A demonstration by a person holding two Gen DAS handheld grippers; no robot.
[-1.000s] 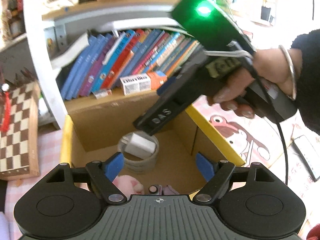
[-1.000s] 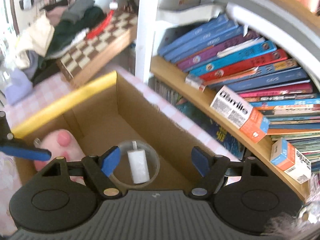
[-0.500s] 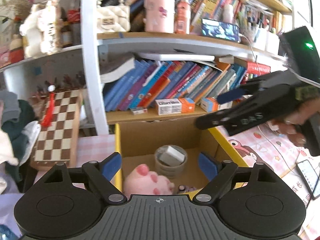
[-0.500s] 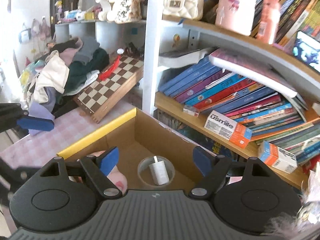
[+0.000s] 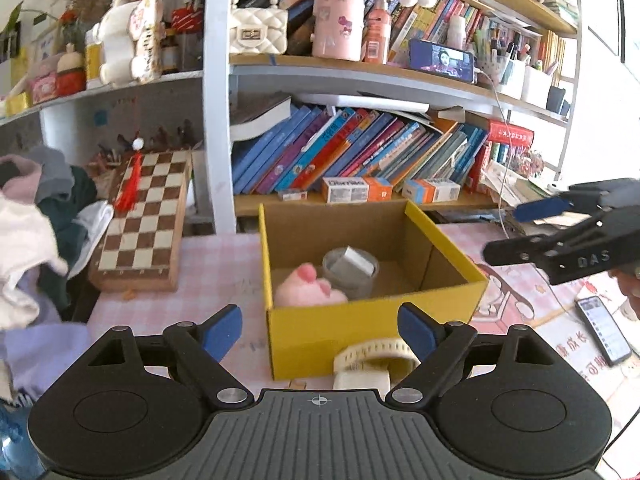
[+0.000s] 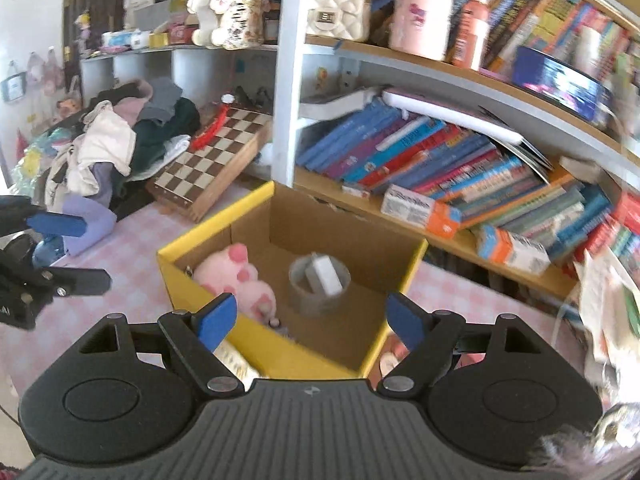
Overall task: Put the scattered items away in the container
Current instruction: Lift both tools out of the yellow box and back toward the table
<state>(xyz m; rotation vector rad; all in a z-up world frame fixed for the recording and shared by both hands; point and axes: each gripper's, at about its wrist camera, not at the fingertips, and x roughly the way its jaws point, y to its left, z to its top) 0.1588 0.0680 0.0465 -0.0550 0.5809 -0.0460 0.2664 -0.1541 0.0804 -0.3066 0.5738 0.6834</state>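
**Both grippers hanging open over a part-filled box**

The left gripper is hovering with its 2 blue-tipped fingers spread wide and nothing between them, pointing toward the yellow-rimmed cardboard box sitting on the pink checked table. The right gripper is likewise hanging open and empty, looking down into the same box from its other side.

Inside the box, a pink plush toy is lying against the wall nearest the chessboard. Just beside it, a grey tape roll is resting on the box floor, and a white charger block is sitting tilted in the roll's hole. From the right wrist view the plush, the roll and the charger are showing in the same arrangement, though blurred.

Outside the box, a cream measuring tape is lying on the table, touching or nearly touching the box's near wall, directly ahead of the left gripper.

A wooden chessboard is lying on the table near the bookshelf edge, with a heap of clothes beyond it. A phone is lying on the table well apart from the box, on the right gripper's side.
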